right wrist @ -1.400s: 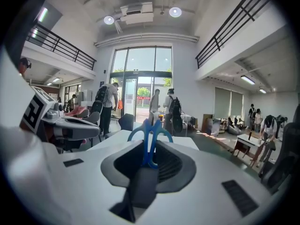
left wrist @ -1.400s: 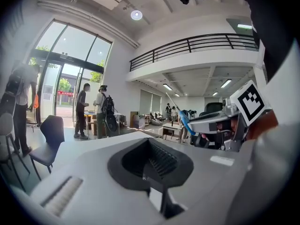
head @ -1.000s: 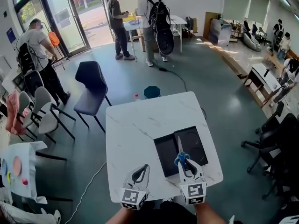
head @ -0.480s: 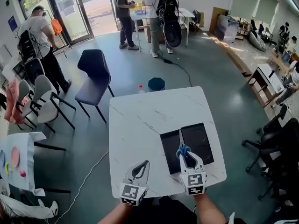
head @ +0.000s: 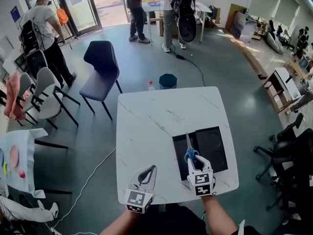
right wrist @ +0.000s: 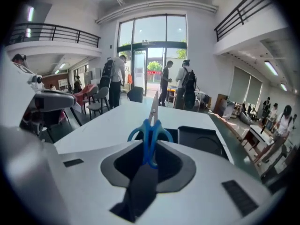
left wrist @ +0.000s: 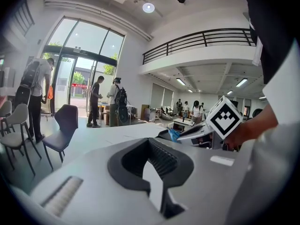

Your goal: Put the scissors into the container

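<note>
Blue-handled scissors point(head: 189, 152) are clamped by their handles in my right gripper point(head: 191, 161), blades pointing away from me. They hang over the left compartment of the black two-part container point(head: 218, 153), which lies near the front right of the white marble table point(head: 146, 121). In the right gripper view the scissors point(right wrist: 151, 125) stand upright between the jaws of the right gripper point(right wrist: 150, 149), with the container point(right wrist: 199, 142) just beyond. My left gripper point(head: 152, 168) hovers at the table's front edge, left of the container, shut on nothing. The left gripper view shows the right gripper point(left wrist: 197, 132) and the scissors point(left wrist: 173, 134).
A dark blue chair point(head: 100, 65), a teal bin point(head: 167, 81) and a small bottle point(head: 151, 85) stand beyond the table's far edge. White chairs point(head: 41, 99) are at the left, a black office chair point(head: 288, 146) at the right. People point(head: 44, 28) stand farther back.
The head view has shifted, so the table sits higher in the picture. My right gripper still holds the scissors over the container, almost unmoved. The left gripper stays where it was.
</note>
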The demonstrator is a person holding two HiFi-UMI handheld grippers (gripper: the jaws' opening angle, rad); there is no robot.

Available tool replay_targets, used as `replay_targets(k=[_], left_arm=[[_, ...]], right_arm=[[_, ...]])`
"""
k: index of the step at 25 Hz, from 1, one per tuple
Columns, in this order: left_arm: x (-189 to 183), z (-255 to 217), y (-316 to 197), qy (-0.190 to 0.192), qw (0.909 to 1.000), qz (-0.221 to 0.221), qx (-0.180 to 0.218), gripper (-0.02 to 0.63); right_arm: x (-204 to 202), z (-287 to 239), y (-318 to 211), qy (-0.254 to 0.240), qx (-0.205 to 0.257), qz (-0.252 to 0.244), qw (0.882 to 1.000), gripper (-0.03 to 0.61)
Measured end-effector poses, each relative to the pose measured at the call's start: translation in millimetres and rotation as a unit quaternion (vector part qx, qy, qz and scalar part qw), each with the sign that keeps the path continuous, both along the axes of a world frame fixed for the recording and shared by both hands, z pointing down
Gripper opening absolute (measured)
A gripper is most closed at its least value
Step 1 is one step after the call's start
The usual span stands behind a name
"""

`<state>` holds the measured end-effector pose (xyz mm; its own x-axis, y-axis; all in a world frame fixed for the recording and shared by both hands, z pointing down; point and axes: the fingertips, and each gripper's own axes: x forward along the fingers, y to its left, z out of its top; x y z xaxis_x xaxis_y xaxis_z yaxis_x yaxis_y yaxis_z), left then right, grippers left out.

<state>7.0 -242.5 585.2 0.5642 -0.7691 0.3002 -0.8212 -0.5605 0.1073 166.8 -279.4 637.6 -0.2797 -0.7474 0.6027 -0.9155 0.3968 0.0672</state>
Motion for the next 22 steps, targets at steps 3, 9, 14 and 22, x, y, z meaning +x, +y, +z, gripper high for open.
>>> replay_targets(k=[3, 9, 14, 22], left_arm=[[3.5, 3.3, 0.9, 0.0, 1.0, 0.008, -0.002, 0.009], [3.3, 1.0, -4.6, 0.013, 0.9999, 0.008, -0.004, 0.009], [-1.2, -0.9, -4.5, 0.02, 0.9997, 0.009, -0.006, 0.009], [-13.4, -1.5, -6.6, 0.028, 0.9996, 0.009, 0.005, 0.009]], right_arm=[[-1.5, 23.0, -2.9, 0.029, -0.055, -0.002, 0.998, 0.083], [-3.6, 44.8, -11.2, 0.058, -0.102, 0.002, 0.993, 0.083], [-5.5, 59.0, -14.2, 0.071, -0.133, 0.002, 0.989, 0.083], [-5.6, 89.4, -10.4, 0.096, -0.201, 0.016, 0.975, 0.083]])
